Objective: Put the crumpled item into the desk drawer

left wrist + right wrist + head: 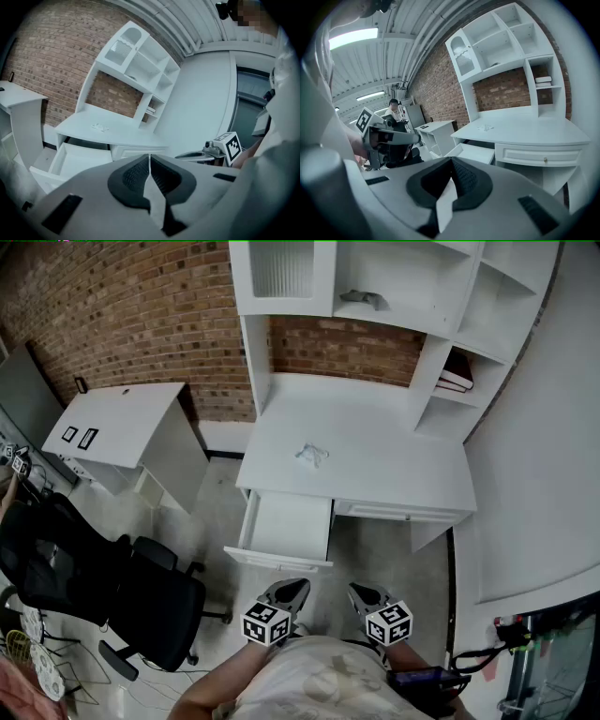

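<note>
far to the left of the desk (375, 479) i see a black office chair (150, 601) on the floor, and behind it, also left of the desk, a small white side cabinet (127, 423) against the brick wall (141, 306). at the desk's left front the drawer (286, 526) stands pulled out, its white bottom showing. the crumpled item (312, 455), a small pale wad, lies on the desk top, behind the open drawer and a little toward the desk's right, well apart from both grippers. in front of the desk, just short of the open drawer's front panel, my left gripper (291, 590) hangs with its jaws pressed together and nothing between them; in its own view the dark pads (136, 176) meet along a thin line, with the desk and the wad beyond them. beside it, in front of the desk's closed drawer (398, 512), my right gripper (364, 594) is pressed together too and holds nothing, its pads (464, 178) closed on each other, aimed at the desk and slightly down. the two grippers sit side by side, near each other but not touching. on the back of the desk stands a white hutch (375, 287) of open shelves, and in a compartment at the desk's right rear lies a small stack of books (457, 379)
</note>
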Motion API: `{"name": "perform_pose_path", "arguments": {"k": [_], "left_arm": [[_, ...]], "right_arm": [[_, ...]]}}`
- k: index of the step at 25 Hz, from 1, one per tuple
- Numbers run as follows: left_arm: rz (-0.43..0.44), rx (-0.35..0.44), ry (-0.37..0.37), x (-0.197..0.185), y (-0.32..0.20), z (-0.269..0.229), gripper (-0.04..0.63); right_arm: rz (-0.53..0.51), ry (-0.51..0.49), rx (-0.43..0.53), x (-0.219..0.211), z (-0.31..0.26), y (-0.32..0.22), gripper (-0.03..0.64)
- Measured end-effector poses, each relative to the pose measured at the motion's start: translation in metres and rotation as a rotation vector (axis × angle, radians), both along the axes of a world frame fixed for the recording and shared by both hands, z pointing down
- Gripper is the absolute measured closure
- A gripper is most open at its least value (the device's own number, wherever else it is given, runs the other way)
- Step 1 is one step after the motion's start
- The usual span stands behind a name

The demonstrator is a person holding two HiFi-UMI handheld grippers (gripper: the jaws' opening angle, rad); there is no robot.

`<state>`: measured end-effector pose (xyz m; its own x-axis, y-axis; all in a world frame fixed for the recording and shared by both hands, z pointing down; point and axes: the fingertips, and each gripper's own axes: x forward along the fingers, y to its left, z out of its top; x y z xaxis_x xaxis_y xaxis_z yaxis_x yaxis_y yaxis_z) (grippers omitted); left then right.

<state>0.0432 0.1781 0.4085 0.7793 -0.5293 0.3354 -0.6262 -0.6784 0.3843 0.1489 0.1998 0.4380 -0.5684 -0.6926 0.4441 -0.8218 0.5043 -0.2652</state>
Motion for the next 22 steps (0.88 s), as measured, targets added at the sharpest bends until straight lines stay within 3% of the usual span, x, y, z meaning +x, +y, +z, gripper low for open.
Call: {"name": "perform_pose_path", "arguments": {"k": [10,22], "left_arm": [[0.063,-0.029,-0.032,0.037,0.048,0.006,0.566],[0.007,-0.016,-0.037,0.028,0.055,0.002,0.566]], "right_arm": [[0.016,-0.012,-0.025,0.030,0.004,0.046,0.595],[0.033,-0.057,-0.027,0.035,0.001,0.041,0.594]]}}
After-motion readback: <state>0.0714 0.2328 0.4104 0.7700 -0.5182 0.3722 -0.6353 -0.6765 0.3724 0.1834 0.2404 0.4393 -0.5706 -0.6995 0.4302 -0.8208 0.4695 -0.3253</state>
